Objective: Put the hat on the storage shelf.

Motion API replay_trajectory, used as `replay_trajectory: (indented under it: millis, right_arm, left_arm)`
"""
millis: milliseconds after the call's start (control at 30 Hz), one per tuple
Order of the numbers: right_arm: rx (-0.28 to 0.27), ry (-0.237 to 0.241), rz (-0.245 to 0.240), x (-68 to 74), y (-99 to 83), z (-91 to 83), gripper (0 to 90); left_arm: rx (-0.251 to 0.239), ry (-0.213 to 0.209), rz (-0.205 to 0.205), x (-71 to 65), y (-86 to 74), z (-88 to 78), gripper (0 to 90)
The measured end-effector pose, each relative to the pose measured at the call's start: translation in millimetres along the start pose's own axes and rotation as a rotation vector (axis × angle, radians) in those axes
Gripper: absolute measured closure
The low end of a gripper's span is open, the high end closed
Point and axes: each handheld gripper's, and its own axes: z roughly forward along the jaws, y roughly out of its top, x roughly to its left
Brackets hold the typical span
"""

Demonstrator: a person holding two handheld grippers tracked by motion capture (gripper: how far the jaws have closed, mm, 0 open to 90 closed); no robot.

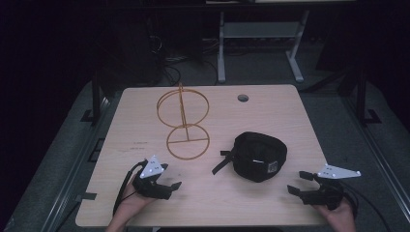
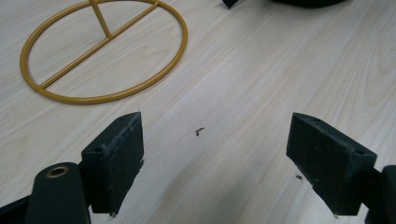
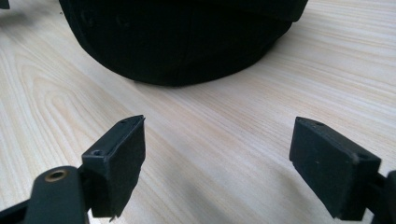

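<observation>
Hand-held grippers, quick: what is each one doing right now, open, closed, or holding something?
Left hand-held gripper: open, holding nothing, above bare table.
Right hand-held gripper: open, holding nothing, facing the black cap.

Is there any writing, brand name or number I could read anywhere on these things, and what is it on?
No text here is legible.
A small pale label on the black cap at: too small and blurred to read.
A faint dark mark on the table at, left of the gold wire stand: too small to read.
</observation>
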Motion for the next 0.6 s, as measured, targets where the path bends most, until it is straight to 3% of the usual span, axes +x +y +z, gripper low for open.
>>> replay_trajectory:
  millis: [33, 233, 333, 600]
  right_arm:
    - [0.0, 0.001, -0.001, 0.1, 0.0, 0.2, 17.9]
    - [0.0, 0.001, -0.005, 2.0, 0.9, 0.5, 17.7]
    - [-0.002, -0.001, -0.008, 3.7, 1.0, 0.4, 17.6]
    - [-0.016, -0.003, -0.002, 5.8, 2.4, -1.4, 17.6]
  left_arm:
    - [-0.013, -0.011, -0.017, -1.1, 0.7, 0.1, 18.7]
    - [-0.015, -0.031, -0.01, -6.0, 5.2, -1.7, 18.8]
    - [-0.041, -0.048, -0.025, -10.5, 8.8, -1.9, 18.8]
    - [-0.066, -0.093, 0.01, -20.9, 30.4, -2.4, 18.7]
